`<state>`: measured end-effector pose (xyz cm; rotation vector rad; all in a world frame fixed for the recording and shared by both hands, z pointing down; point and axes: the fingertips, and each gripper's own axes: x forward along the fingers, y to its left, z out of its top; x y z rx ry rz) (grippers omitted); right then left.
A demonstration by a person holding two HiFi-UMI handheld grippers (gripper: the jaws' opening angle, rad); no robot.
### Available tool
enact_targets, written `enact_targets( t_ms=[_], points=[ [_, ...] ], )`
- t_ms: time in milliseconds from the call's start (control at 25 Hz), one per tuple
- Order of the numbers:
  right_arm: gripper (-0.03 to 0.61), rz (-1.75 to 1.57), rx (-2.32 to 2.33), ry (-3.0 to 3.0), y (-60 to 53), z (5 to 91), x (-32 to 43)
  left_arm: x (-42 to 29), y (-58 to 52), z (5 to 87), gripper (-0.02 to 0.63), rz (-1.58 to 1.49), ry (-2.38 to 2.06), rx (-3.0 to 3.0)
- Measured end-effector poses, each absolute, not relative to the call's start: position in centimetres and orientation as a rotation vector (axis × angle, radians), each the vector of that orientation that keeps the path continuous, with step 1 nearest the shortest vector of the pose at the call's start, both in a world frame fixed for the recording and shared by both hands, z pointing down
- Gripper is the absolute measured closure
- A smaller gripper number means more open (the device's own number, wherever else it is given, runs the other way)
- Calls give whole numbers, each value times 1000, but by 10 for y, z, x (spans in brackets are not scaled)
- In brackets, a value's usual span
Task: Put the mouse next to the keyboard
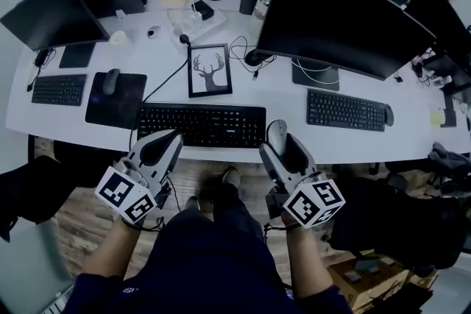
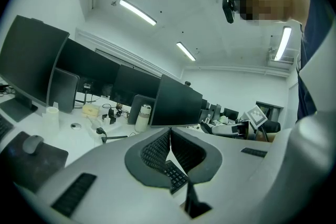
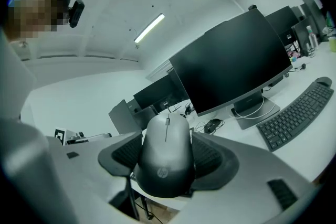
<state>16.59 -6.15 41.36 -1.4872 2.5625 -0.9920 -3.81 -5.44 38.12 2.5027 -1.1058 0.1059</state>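
White desk (image 1: 287,95) runs across the head view, carrying a wide curved monitor (image 1: 338,18) at the right and more dark screens behind. Centred near the front edge lies a black keyboard (image 1: 202,125), with a framed deer picture (image 1: 209,70) just behind it and a dark mouse pad (image 1: 116,99) to its left. Both tools sit at the front edge. The left gripper (image 1: 173,140) points at the keyboard's left part, its ribbed pads pressed together at the tips with nothing between them. The right gripper (image 1: 282,140) pinches the grey mouse (image 3: 165,157) by its sides, wheel end pointing away from the person. That mouse is just beside the keyboard's right end; it may be resting on the desk or slightly above it, the views do not settle which
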Motion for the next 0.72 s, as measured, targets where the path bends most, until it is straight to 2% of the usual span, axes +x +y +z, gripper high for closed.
enact_targets(
  t_ms=[720],
  points=[
    [281,-1045,-1460,2629,-118,447,215,17,-104,404,583,156,-1155,2453]
  ],
)
